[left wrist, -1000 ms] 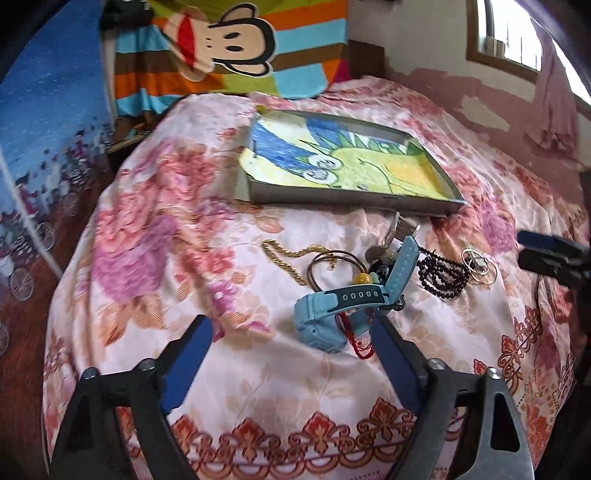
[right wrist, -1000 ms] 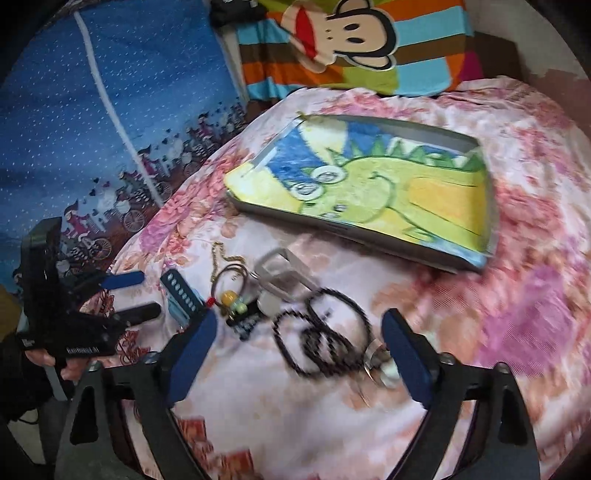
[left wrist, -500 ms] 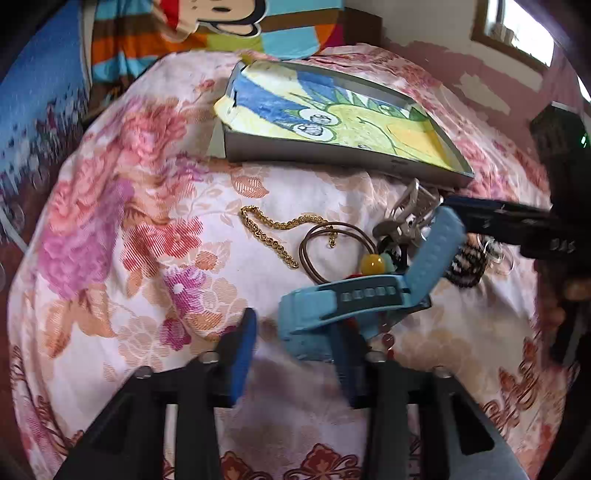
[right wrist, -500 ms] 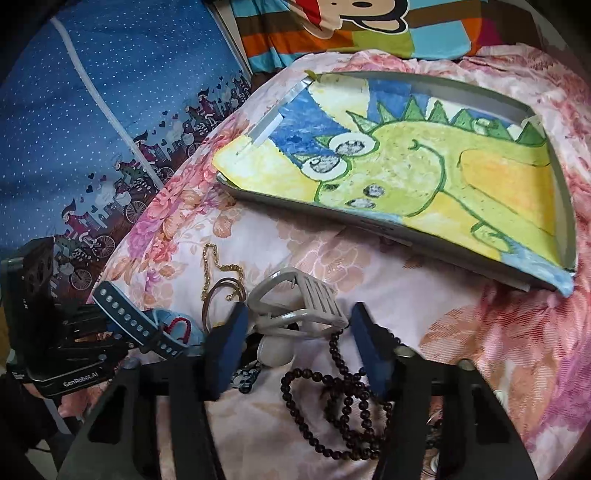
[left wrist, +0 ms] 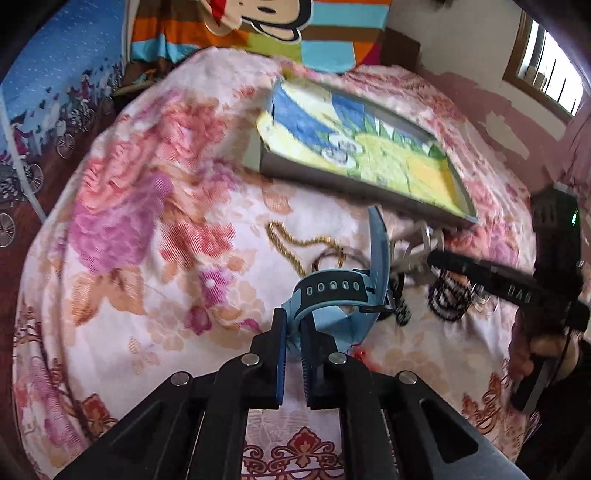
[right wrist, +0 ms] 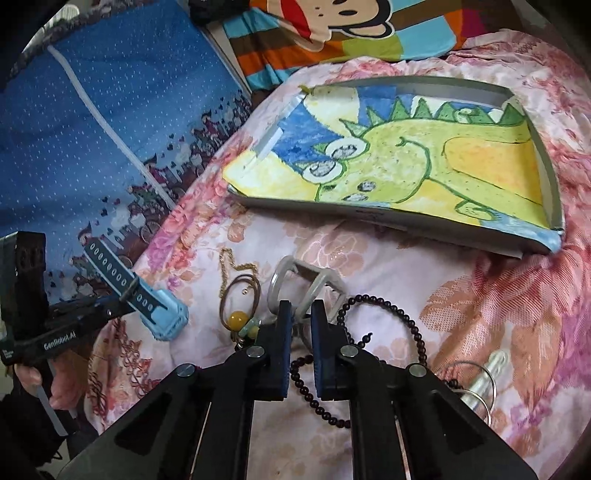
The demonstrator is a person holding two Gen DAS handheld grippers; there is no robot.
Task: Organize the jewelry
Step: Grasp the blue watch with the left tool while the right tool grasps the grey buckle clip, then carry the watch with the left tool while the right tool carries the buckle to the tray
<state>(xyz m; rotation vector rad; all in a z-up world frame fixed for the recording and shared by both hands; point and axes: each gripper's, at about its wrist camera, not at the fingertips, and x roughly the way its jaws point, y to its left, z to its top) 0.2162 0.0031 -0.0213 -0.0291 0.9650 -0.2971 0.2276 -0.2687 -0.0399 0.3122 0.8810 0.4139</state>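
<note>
A light blue watch (left wrist: 332, 291) with a dark strap is lifted off the floral bedspread, and my left gripper (left wrist: 291, 321) is shut on its strap near the case. The same watch (right wrist: 162, 310) shows at the left of the right wrist view. My right gripper (right wrist: 300, 310) is closing, its pads pinching the near end of a grey hair claw clip (right wrist: 314, 280). Around the clip lie a gold chain (right wrist: 225, 266), a brown cord with a yellow bead (right wrist: 238, 317) and a dark bead bracelet (right wrist: 406, 325). Behind them stands a grey tray (right wrist: 550, 177) lined with a dinosaur drawing.
Metal rings and a silver piece (right wrist: 476, 376) lie at the right by my right gripper. A striped monkey pillow (right wrist: 332, 33) sits at the bed's head. A blue patterned cloth (right wrist: 92, 129) hangs along the left side, where the bed drops off.
Both grippers went from wide open to closed. The left one took hold of the blue watch and raised it. The right one moved forward and down onto the grey hair clip.
</note>
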